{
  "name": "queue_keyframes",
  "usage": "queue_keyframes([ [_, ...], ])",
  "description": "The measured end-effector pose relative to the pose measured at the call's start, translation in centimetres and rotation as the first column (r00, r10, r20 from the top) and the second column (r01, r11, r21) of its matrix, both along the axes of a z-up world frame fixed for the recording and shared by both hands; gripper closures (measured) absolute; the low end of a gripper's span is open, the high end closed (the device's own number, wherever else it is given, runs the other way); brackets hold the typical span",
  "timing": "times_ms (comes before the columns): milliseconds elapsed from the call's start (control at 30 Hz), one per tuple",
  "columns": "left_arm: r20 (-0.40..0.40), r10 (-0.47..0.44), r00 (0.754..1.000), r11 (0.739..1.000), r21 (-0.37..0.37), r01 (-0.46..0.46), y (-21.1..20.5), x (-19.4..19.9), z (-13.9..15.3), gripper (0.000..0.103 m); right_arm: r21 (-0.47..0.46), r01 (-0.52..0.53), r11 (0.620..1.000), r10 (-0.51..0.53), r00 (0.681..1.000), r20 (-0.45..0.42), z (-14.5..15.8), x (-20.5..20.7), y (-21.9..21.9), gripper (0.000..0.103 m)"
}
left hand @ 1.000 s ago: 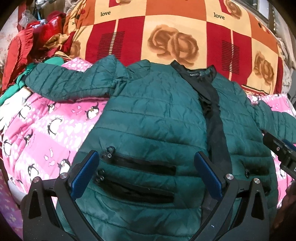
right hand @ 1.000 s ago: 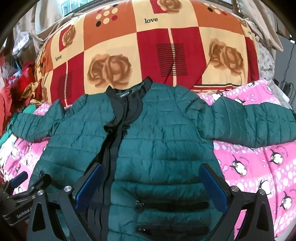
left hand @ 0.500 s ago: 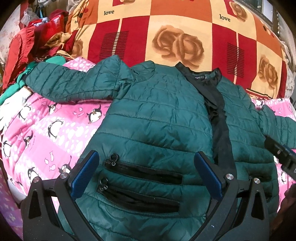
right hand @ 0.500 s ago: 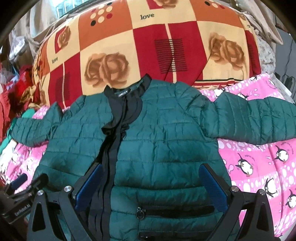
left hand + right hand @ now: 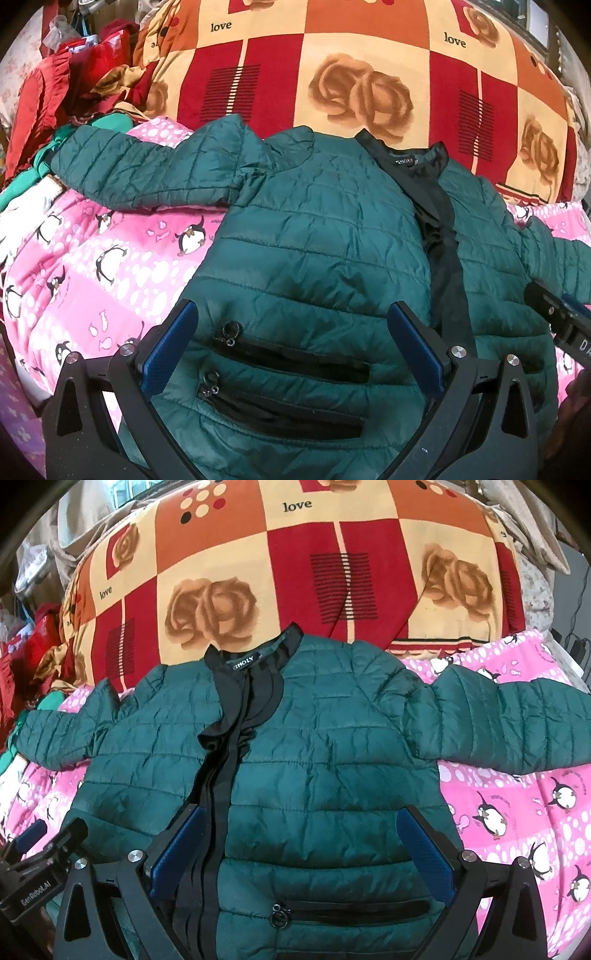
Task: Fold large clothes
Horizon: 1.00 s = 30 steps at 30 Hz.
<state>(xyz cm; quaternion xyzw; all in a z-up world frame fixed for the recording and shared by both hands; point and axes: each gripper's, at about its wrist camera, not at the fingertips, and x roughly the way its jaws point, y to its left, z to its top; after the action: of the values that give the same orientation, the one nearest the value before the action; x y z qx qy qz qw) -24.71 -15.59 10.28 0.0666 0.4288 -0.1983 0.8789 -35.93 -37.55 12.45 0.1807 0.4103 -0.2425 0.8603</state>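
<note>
Green jacket spread flat on the pink sheet, both grippers over its hem.

Left wrist view: the left gripper (image 5: 293, 349) hangs at 6 o'clock, jaws apart and empty, above the jacket (image 5: 314, 236); one sleeve (image 5: 144, 173) runs toward 10 o'clock. Right wrist view: the right gripper (image 5: 301, 843), jaws apart, holds nothing; the jacket (image 5: 314, 746) fills the centre on the sheet (image 5: 517, 812), with a checked blanket (image 5: 332, 572) at 12 o'clock.

I count one green jacket (image 5: 317, 236) with two sleeves, one pink penguin sheet (image 5: 110, 266), one rose blanket (image 5: 354, 74), and two hand-held grippers: left (image 5: 291, 347), right (image 5: 301, 847).
</note>
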Motion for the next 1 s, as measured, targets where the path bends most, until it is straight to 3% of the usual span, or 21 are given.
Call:
queue_keyframes([
  [733,-0.004,0.026,1.000,0.999,0.020,-0.025,0.5,1.8,-1.1,0.001,0.018,0.009,1.000,-0.009,1.000,-0.028,-1.4,0.6,-0.9,0.000],
  [1000,0.022,0.083,0.996,0.996,0.027,-0.083,2.4,5.1,-0.7,0.001,0.040,0.001,0.999,0.000,1.000,-0.018,-1.8,0.8,-1.2,0.000],
])
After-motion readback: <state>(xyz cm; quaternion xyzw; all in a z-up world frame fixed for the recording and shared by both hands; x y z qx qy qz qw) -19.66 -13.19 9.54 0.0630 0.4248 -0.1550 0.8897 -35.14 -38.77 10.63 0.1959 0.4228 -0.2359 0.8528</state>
